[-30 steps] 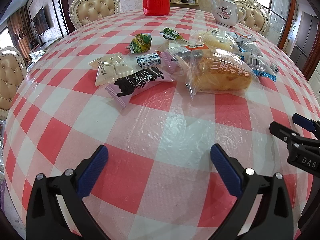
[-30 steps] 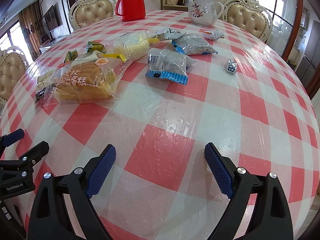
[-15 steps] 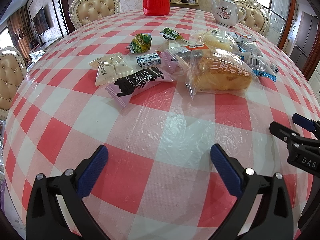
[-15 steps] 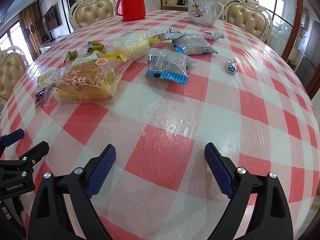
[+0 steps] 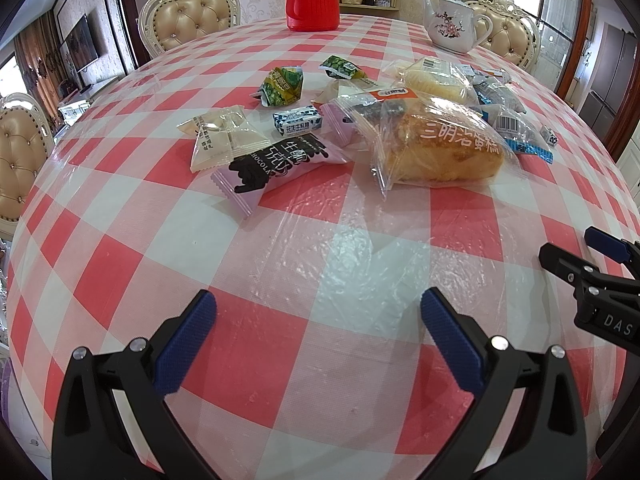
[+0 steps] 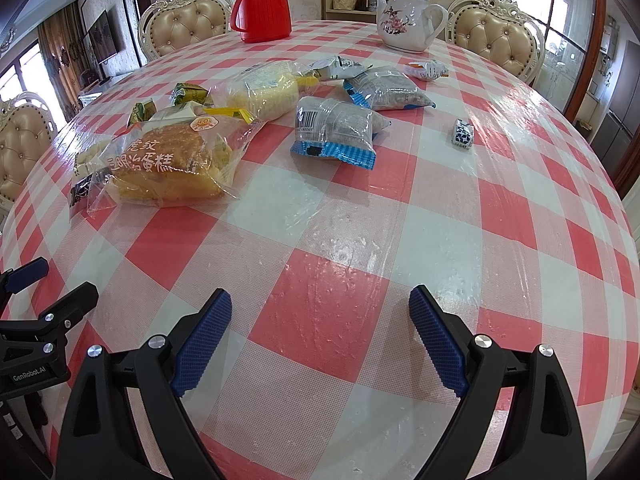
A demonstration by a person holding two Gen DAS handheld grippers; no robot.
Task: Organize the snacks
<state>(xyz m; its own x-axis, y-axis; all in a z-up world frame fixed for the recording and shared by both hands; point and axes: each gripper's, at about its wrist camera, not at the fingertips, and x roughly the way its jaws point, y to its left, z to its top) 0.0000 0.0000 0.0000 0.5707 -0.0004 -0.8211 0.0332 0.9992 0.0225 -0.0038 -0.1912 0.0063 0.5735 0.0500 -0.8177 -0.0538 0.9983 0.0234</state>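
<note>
Several wrapped snacks lie scattered on the red-and-white checked tablecloth [image 5: 304, 248]. A large bagged sandwich cake [image 5: 440, 152] [image 6: 168, 164] sits mid-table, with a purple chocolate pack [image 5: 276, 164], a clear white pack [image 5: 220, 140], a small blue-white candy [image 5: 298, 122] and green packs [image 5: 282, 86] to its left. Blue-edged grey packs [image 6: 336, 128] and a yellow cake bag [image 6: 264, 92] lie further right, and a lone candy [image 6: 463, 132] sits apart. My left gripper [image 5: 318, 320] and right gripper [image 6: 320, 318] hover open and empty over the near table, well short of the snacks.
A red thermos [image 6: 262, 4] and a white floral teapot [image 6: 408, 20] stand at the far edge of the round table. Padded cream chairs [image 6: 188, 26] ring the table. The right gripper [image 5: 592, 280] shows at the edge of the left wrist view.
</note>
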